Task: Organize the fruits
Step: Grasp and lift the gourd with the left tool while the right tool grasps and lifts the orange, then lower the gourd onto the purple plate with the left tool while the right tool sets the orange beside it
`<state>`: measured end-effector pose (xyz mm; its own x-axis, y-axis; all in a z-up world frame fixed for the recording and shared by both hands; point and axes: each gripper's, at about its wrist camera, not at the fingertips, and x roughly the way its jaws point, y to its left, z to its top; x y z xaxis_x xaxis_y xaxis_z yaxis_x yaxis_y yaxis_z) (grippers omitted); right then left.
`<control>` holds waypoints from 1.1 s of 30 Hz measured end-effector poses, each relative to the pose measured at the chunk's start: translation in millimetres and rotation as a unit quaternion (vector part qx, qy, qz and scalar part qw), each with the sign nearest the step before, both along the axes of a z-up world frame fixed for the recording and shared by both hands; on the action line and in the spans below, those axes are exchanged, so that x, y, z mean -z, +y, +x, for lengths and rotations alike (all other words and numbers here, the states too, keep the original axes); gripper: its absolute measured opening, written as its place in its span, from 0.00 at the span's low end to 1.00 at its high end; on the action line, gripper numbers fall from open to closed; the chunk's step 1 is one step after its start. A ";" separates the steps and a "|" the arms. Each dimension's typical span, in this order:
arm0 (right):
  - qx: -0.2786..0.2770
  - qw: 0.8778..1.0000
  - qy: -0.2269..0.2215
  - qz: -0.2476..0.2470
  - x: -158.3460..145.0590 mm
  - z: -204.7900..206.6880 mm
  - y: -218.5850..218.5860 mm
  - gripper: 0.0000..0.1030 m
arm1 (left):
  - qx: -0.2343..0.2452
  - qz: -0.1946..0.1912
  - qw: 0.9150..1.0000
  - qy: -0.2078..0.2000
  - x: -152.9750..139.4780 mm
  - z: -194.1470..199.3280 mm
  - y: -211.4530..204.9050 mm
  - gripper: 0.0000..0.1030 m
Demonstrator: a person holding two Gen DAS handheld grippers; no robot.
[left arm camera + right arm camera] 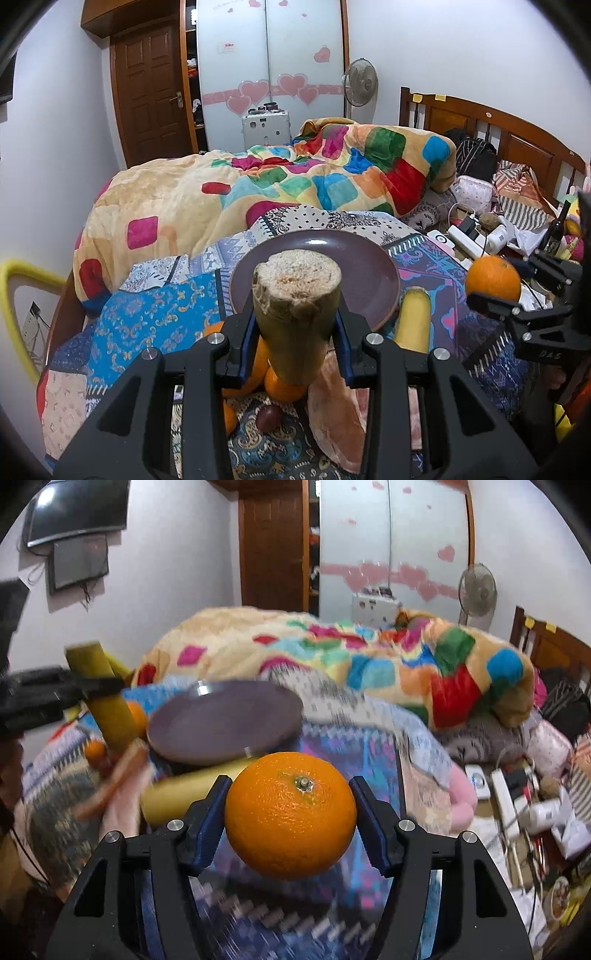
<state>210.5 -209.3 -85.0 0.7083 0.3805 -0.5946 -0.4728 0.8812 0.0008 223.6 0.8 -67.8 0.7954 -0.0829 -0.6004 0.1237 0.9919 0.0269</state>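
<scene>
- Our left gripper [297, 325] clamps one cut, olive-skinned sugarcane stalk [297, 291], long axis pointing forward toward the round purple plate [373, 280].
- Our right gripper [290, 812] squeezes one round orange [290, 814], stem facing us.

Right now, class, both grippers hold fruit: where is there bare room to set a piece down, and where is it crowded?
The purple plate is bare, bordered by the colourful blanket behind and a second cane piece to its right. Crowded: under the left gripper and its sugarcane piece, where oranges cluster, and the cluttered cables and power strip far right.
</scene>
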 end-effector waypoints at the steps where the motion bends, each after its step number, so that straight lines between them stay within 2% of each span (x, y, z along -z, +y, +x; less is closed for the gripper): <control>1: -0.002 1.000 -0.008 0.002 -5.5 2.1 4.4 0.59 | 0.000 -0.001 1.000 0.002 -0.2 2.4 0.3 0.35; 5: -0.007 0.999 -0.032 0.007 -20.2 13.2 21.2 0.59 | 0.004 -0.013 1.000 0.023 1.4 20.1 3.0 0.35; 9: -0.010 0.999 -0.036 0.009 -23.6 30.0 36.0 0.59 | 0.008 -0.010 0.999 0.048 7.5 37.2 2.0 0.35; 15: -0.011 1.000 -0.018 -0.003 -14.0 54.8 53.1 0.59 | 0.010 -0.023 0.996 0.087 15.4 67.5 6.9 0.35; 20: -0.013 0.999 0.022 -0.026 0.8 81.8 67.8 0.59 | 0.010 -0.033 0.993 0.109 23.0 84.8 11.2 0.35; 26: -0.014 0.997 0.051 -0.053 14.1 101.5 83.3 0.59 | 0.006 -0.021 0.993 0.117 27.3 103.2 8.1 0.35; 29: -0.016 0.996 0.066 -0.054 17.2 108.4 88.4 0.60 | 0.001 -0.028 0.992 0.120 28.9 110.0 10.7 0.35; 33: -0.019 0.995 0.070 -0.073 21.7 112.6 98.0 0.60 | -0.021 -0.027 0.994 0.107 28.9 112.4 15.6 0.35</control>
